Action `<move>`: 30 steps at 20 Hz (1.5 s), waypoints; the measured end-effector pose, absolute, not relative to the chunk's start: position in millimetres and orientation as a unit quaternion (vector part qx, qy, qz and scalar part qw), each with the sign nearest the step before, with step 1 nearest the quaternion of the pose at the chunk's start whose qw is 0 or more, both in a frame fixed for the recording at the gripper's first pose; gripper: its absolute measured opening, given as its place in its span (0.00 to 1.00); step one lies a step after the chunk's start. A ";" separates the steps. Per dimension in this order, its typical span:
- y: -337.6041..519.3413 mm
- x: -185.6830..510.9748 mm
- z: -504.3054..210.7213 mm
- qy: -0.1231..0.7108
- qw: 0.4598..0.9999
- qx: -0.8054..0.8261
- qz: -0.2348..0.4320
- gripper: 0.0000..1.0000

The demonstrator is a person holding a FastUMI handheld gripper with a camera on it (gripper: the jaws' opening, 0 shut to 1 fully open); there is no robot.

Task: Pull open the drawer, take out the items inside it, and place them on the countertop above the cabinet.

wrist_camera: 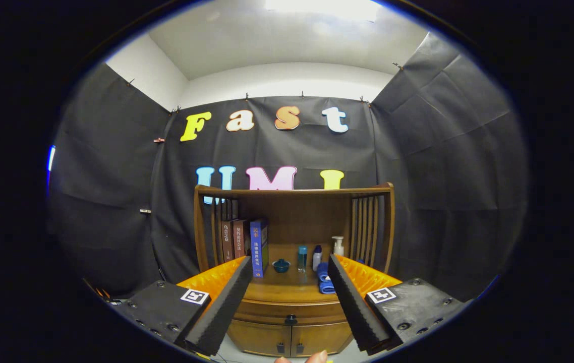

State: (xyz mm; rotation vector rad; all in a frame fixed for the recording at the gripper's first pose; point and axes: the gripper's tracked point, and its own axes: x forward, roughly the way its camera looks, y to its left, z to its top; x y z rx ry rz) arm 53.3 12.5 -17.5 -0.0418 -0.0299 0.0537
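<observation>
The jaws stand spread and empty, the gripper [287, 297] held back from the cabinet [289, 322] to line up on the closed drawer's knob [290, 319], just under the bench [287, 290] bearing books [246, 242] and bottles [317, 256].

A brown wooden cabinet [292, 302] is showing a smooth, slightly glossy finish, its drawer [289, 311] bearing a dark knob [290, 319]. The gripper [287, 272] is holding its fingers [221, 307] wide apart; they are faced with matt black ribbed foam over orange plastic. On the countertop [287, 290], a soft blue cloth [324, 278] is lying rolled near shiny plastic bottles [317, 257] and paper-covered books [244, 242].
</observation>
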 end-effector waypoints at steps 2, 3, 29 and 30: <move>9.4 72.7 -32.3 -0.016 0.999 -0.020 0.025 0.98; 8.3 81.7 -44.4 -0.012 0.999 -0.019 0.023 0.98; -15.1 193.7 -387.4 0.170 0.985 -0.025 0.002 0.68; -17.4 197.1 -392.4 0.176 0.984 -0.025 -0.005 0.64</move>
